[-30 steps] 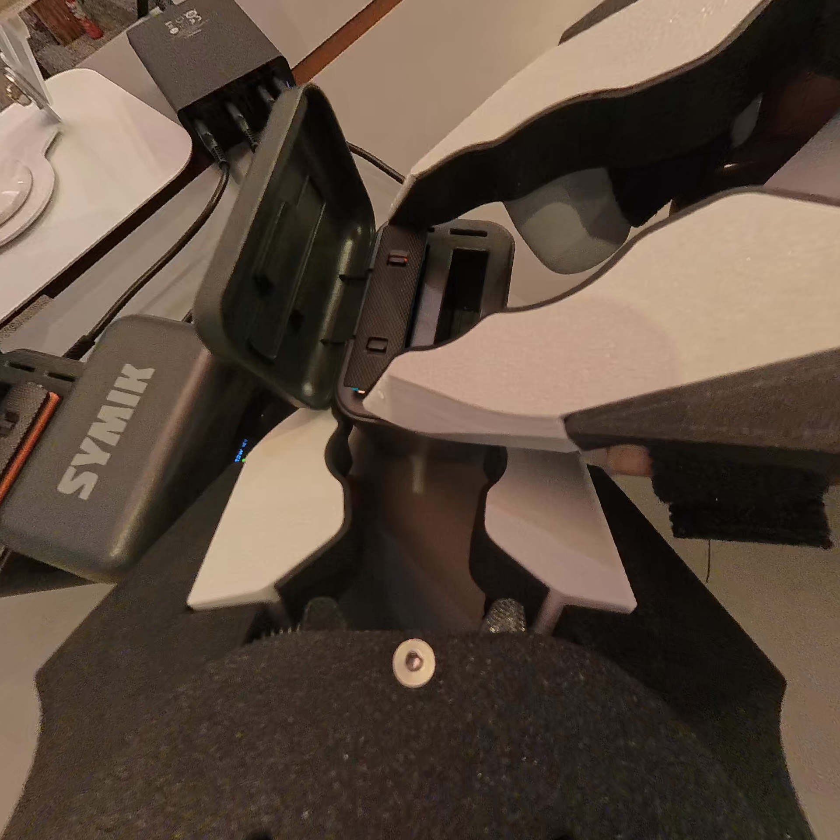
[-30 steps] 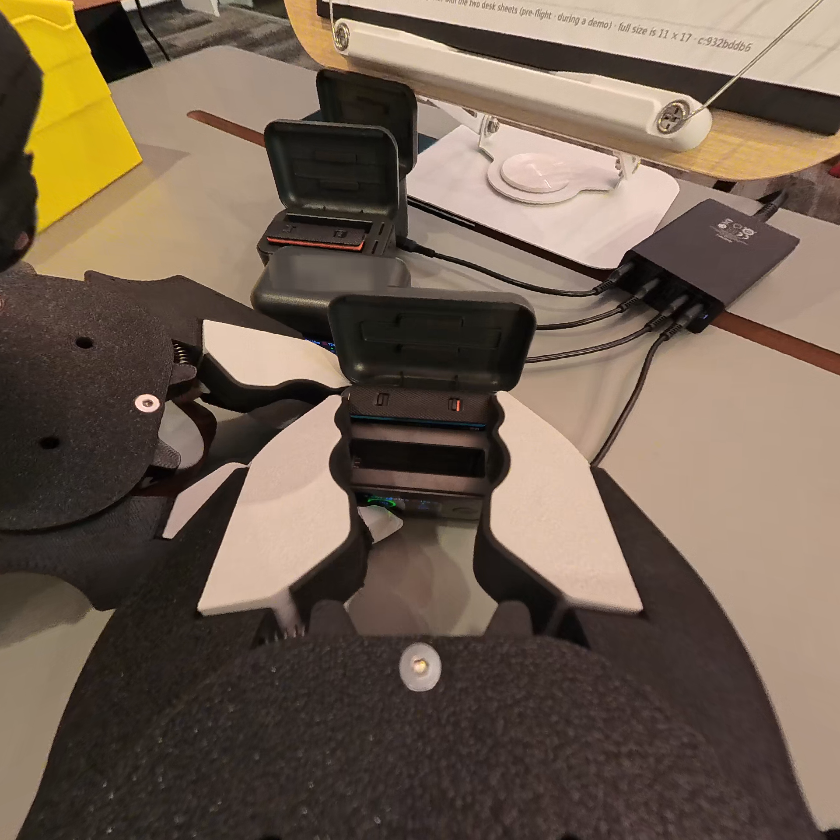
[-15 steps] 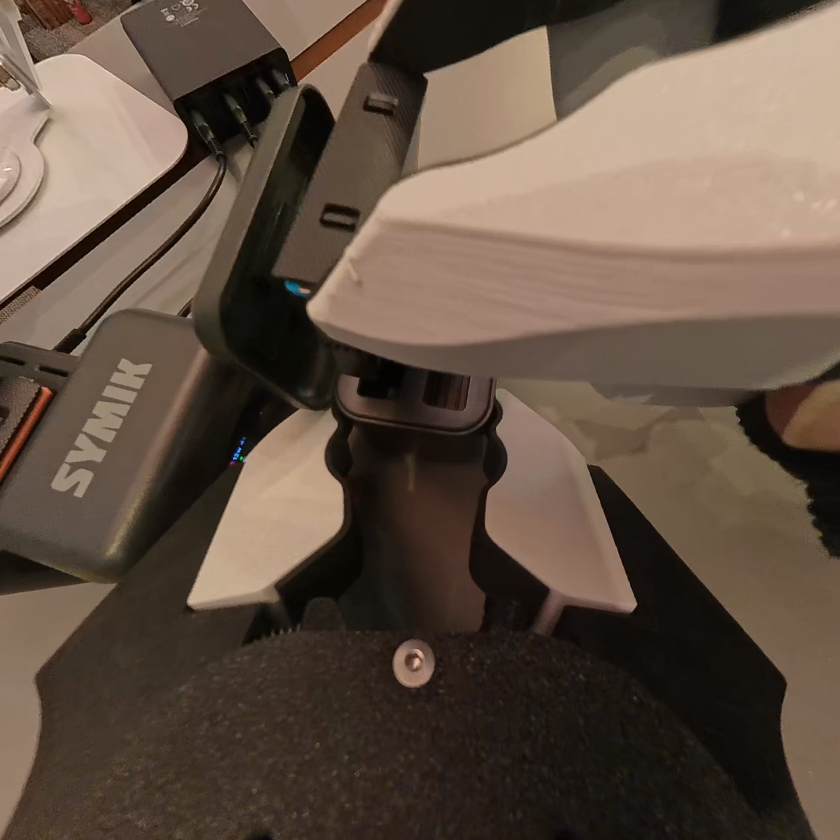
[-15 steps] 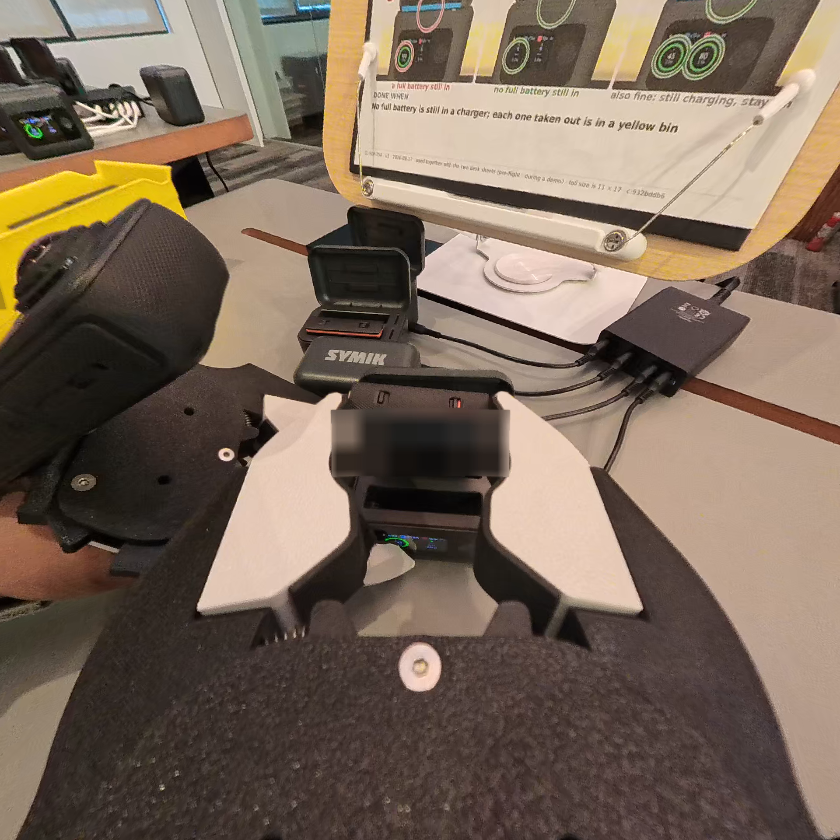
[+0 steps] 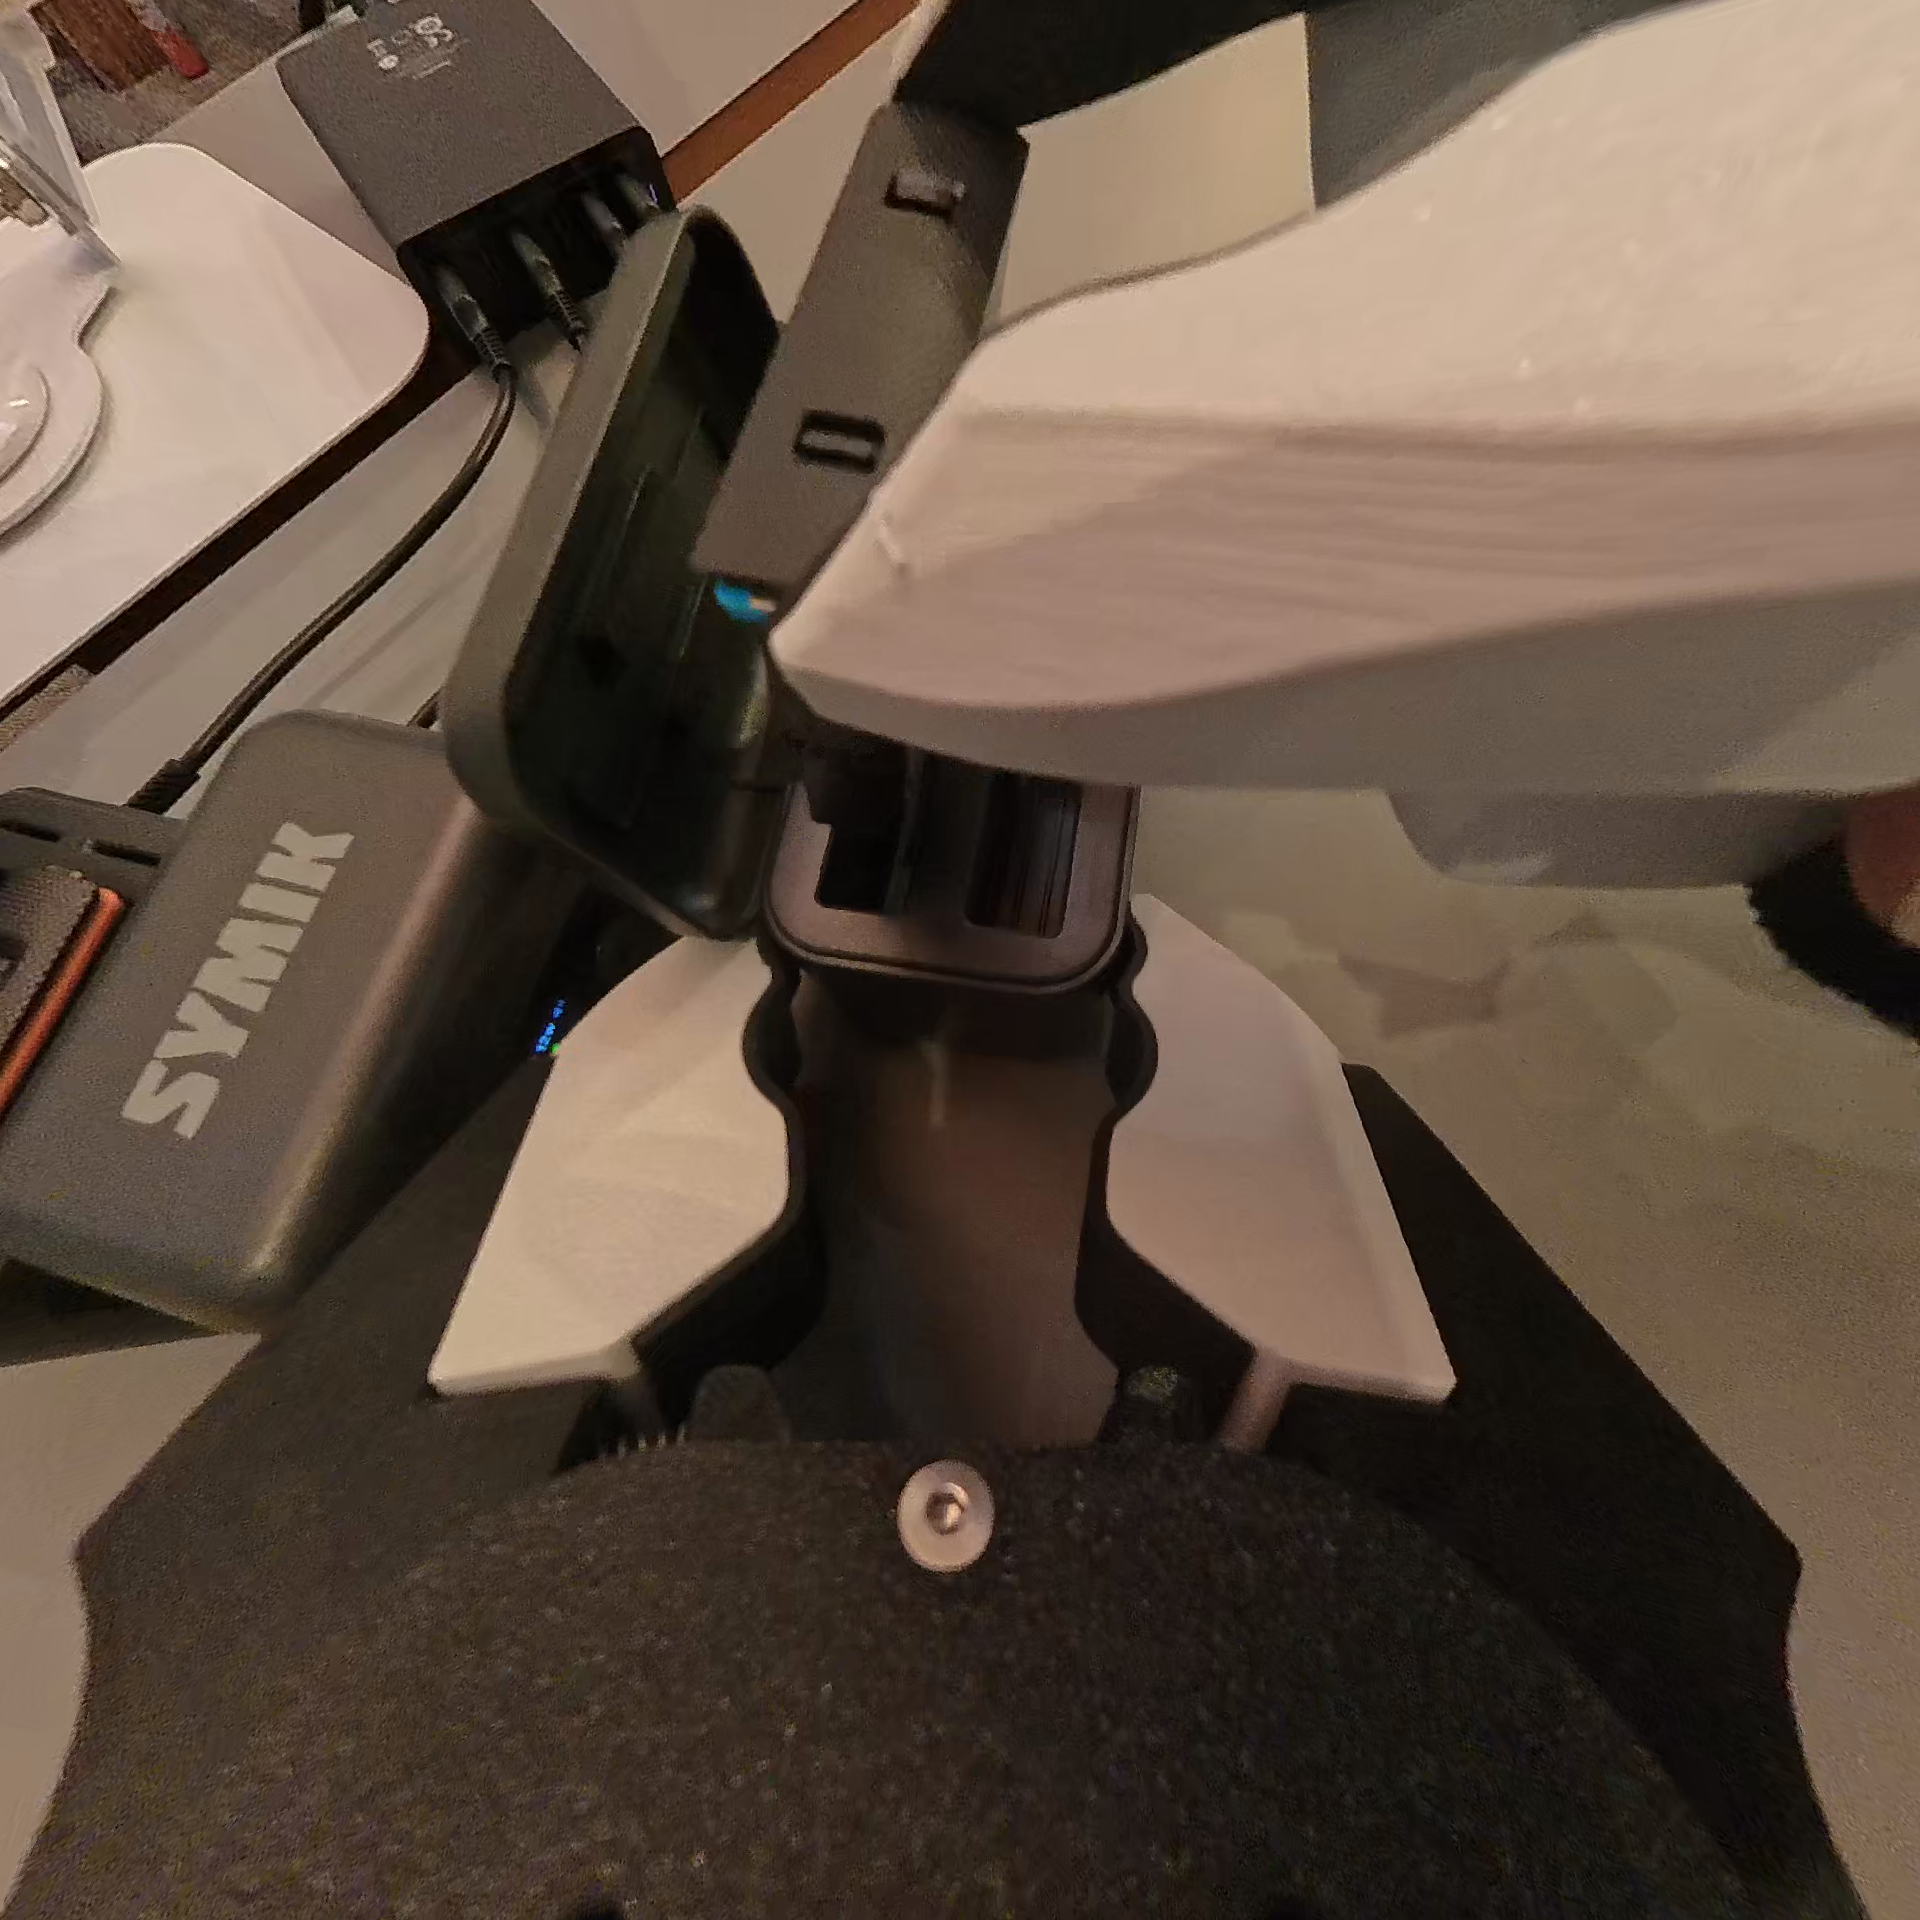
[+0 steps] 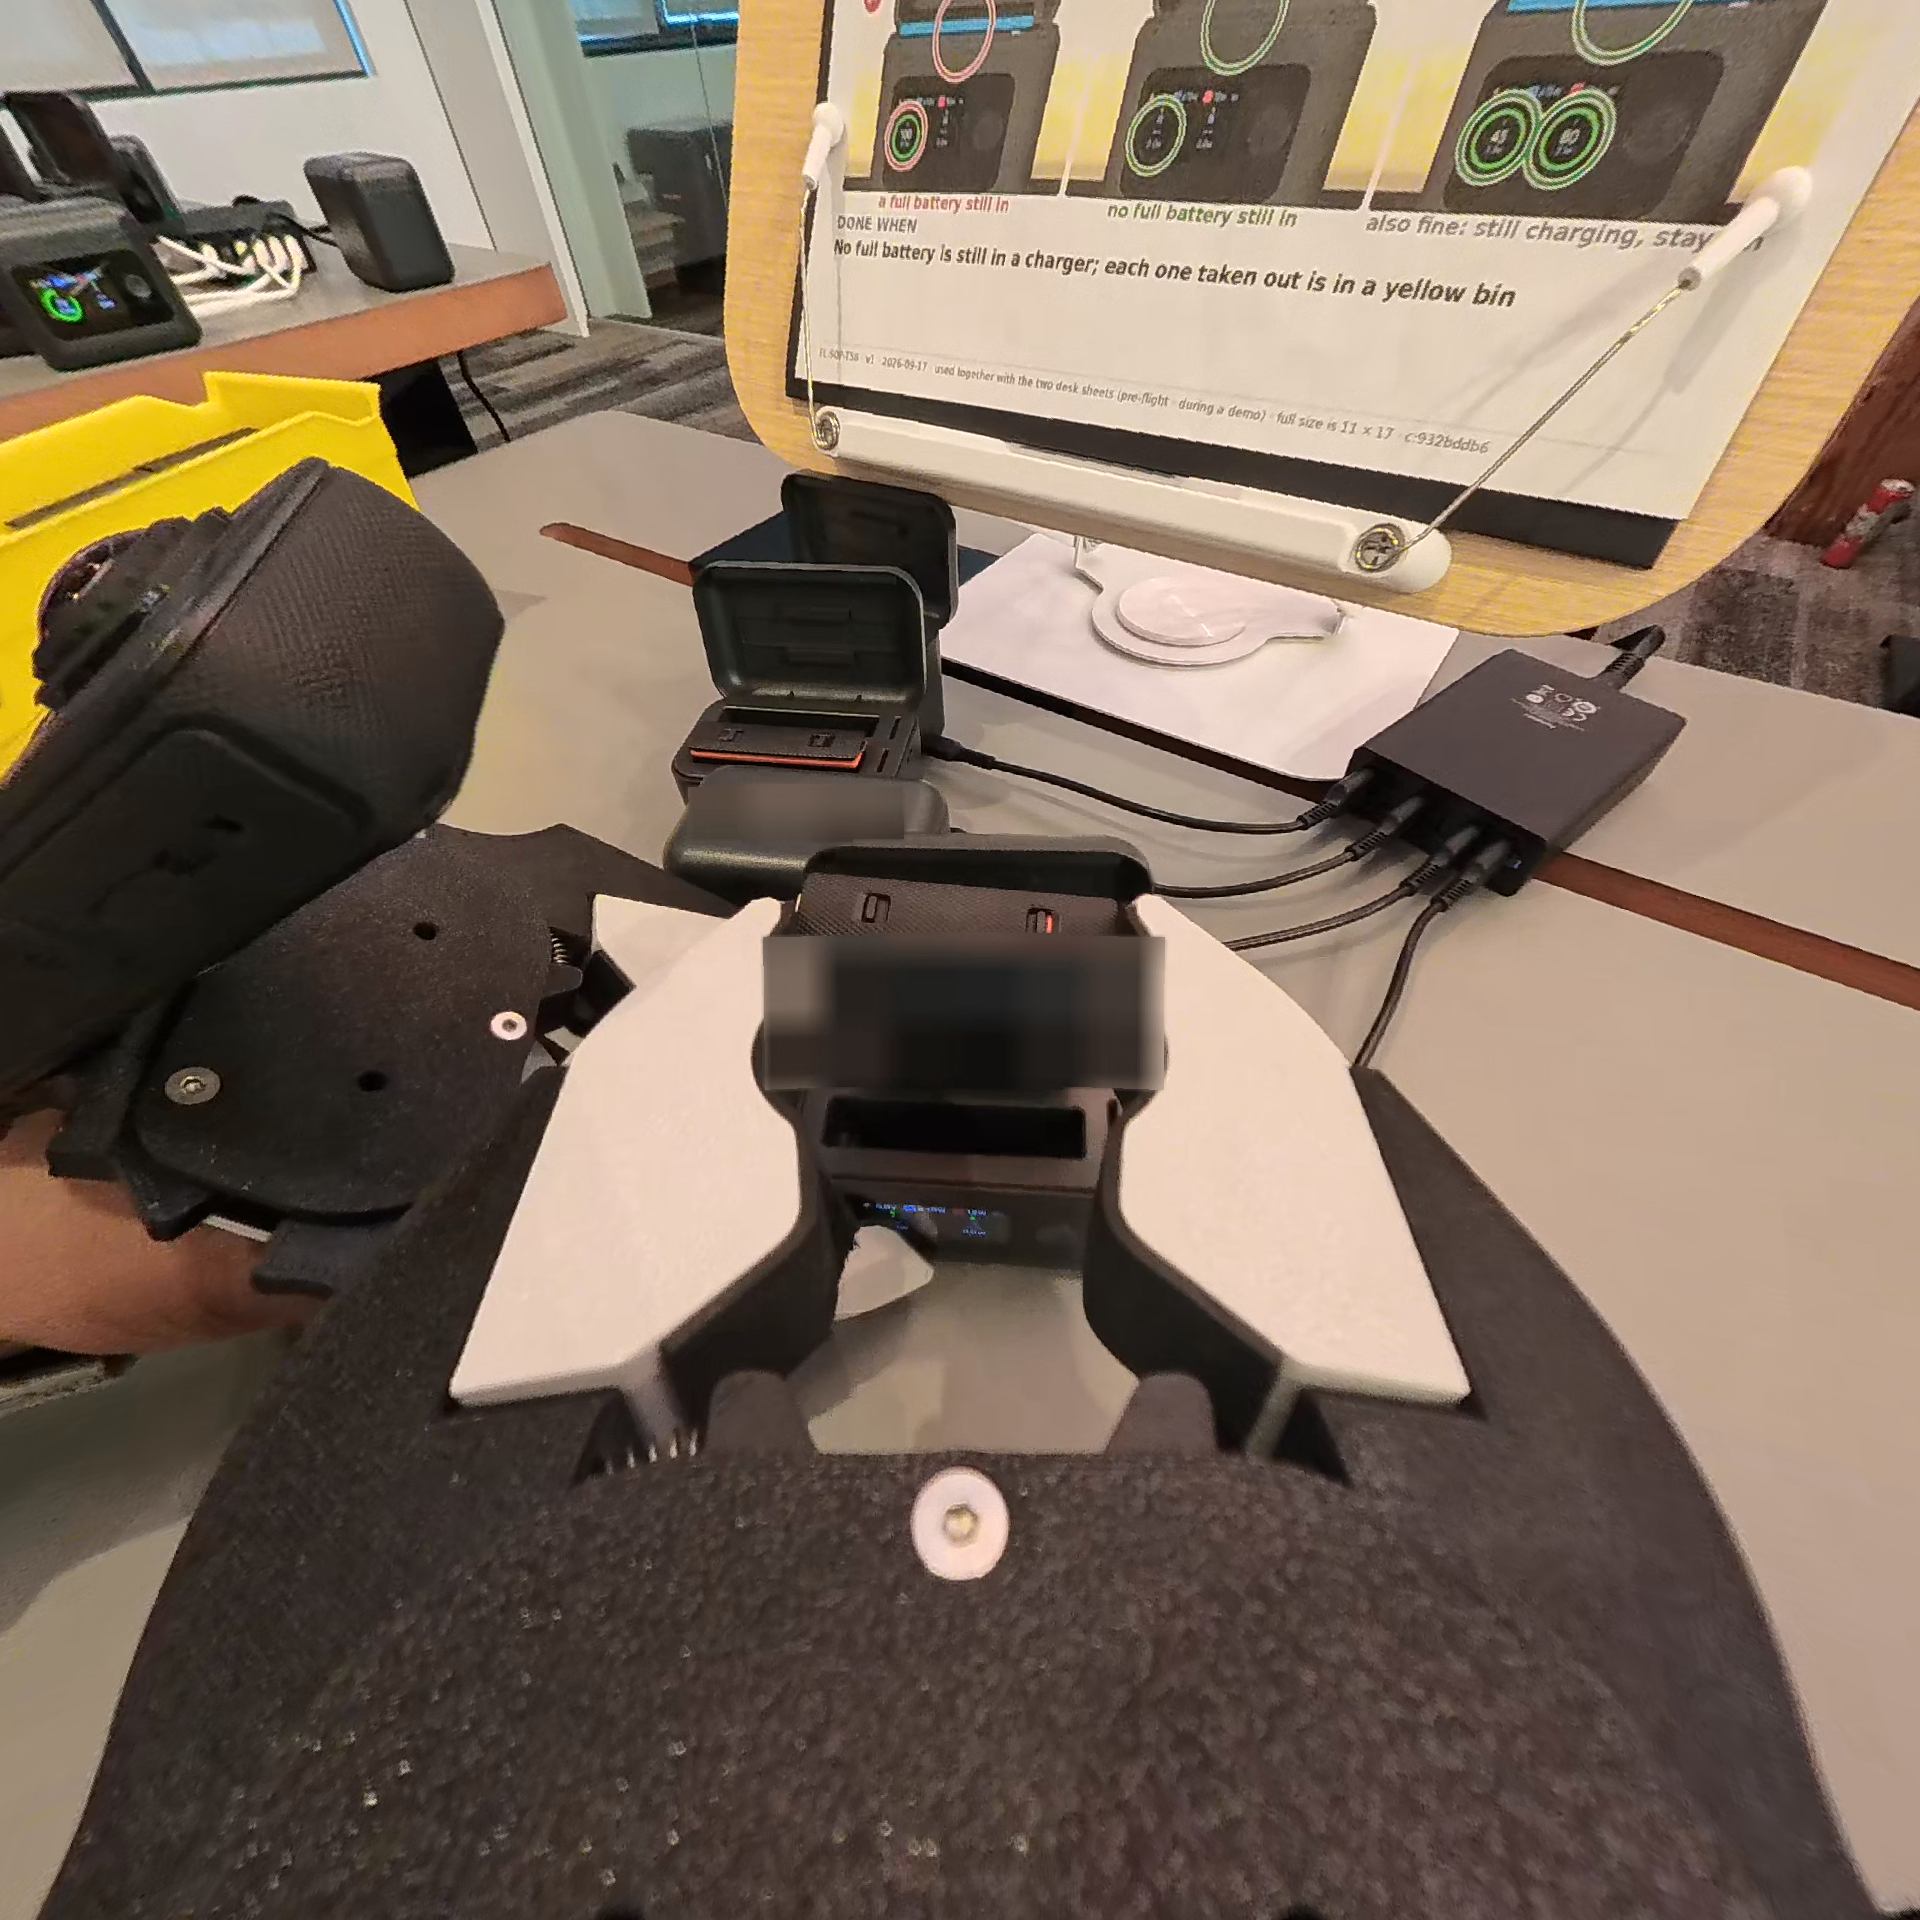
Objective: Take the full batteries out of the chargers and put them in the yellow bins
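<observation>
Two hand-held grippers work at one charger (image 5: 940, 914) on the grey bench (image 6: 1662, 1039). The right hand-held gripper (image 6: 961, 997) is clamped on a black battery (image 6: 956, 914), held just above the charger's empty slots with its lower end near the open lid (image 5: 613, 582). The left hand-held gripper (image 5: 940, 1023) grips the charger body, its white fingers (image 5: 644, 1174) pressed to either side.

Only the left wrist view shows both slots from above and, to the left, a closed charger (image 5: 208, 1029); whether the right-hand slot holds anything is hard to tell, as it is dark.

Only the right wrist view shows the charger's lit screen (image 6: 935, 1226), a yellow bin (image 6: 208, 447) at far left, two more open chargers (image 6: 810, 686) farther back, and a propped instruction board (image 6: 1247, 260). A black power hub (image 6: 1517, 748) with cables sits at the right; the left wrist view shows it at the far left.
</observation>
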Tool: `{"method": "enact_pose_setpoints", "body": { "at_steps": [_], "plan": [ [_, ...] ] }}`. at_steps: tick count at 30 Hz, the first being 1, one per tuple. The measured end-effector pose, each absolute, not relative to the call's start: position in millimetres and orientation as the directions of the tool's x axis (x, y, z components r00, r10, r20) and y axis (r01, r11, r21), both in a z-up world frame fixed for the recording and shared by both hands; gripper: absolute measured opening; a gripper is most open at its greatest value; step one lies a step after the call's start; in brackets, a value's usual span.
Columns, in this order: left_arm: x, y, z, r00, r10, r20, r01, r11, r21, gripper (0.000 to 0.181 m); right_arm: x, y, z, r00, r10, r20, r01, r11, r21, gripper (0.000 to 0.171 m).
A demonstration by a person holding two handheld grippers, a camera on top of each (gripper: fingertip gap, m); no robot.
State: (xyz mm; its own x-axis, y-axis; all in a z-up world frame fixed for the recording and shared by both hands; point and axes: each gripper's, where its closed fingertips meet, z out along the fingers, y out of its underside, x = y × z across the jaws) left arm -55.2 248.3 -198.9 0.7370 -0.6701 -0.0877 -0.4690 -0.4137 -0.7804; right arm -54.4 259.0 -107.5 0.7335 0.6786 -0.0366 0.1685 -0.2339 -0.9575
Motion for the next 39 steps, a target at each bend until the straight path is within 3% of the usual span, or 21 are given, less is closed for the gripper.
{"method": "enact_pose_setpoints", "body": {
  "at_steps": [2, 7, 14, 23, 32, 36, 39],
  "plan": [
    [-56.2, 246.0, -197.2, 0.735, -0.674, -0.074, -0.463, -0.419, -0.781, 0.069, -53.6, 258.0, -106.3, 0.733, 0.68, -0.04, 0.163, -0.233, -0.959, 0.057],
    [-67.3, 236.7, -182.0, 0.743, -0.66, -0.11, -0.461, -0.386, -0.799, 0.07, -50.2, 252.1, -99.0, 0.722, 0.689, -0.064, 0.14, -0.237, -0.962, 0.058],
    [-73.0, 222.8, -145.9, 0.762, -0.631, -0.143, -0.406, -0.294, -0.865, 0.06, -48.0, 228.6, -77.8, 0.659, 0.732, -0.173, 0.068, -0.287, -0.956, 0.057],
    [-51.8, 204.3, -99.5, 0.752, -0.607, -0.257, -0.359, -0.049, -0.932, 0.046, -48.5, 192.8, -59.9, 0.533, 0.752, -0.387, -0.065, -0.42, -0.905, 0.058],
    [-41.8, 194.7, -92.1, 0.72, -0.624, -0.304, -0.362, 0.036, -0.931, 0.014, -45.8, 190.1, -61.8, 0.507, 0.739, -0.443, -0.11, -0.455, -0.884, 0.058],
    [-39.5, 192.2, -93.4, 0.702, -0.656, -0.276, -0.343, 0.028, -0.939, 0.011, -45.5, 188.7, -62.2, 0.477, 0.778, -0.41, -0.057, -0.439, -0.897, 0.059],
    [-35.0, 187.0, -94.4, 0.666, -0.701, -0.256, -0.326, 0.035, -0.945, 0.011, -43.0, 182.1, -66.8, 0.398, 0.881, -0.255, 0.159, -0.34, -0.927, 0.059]
  ]
}}
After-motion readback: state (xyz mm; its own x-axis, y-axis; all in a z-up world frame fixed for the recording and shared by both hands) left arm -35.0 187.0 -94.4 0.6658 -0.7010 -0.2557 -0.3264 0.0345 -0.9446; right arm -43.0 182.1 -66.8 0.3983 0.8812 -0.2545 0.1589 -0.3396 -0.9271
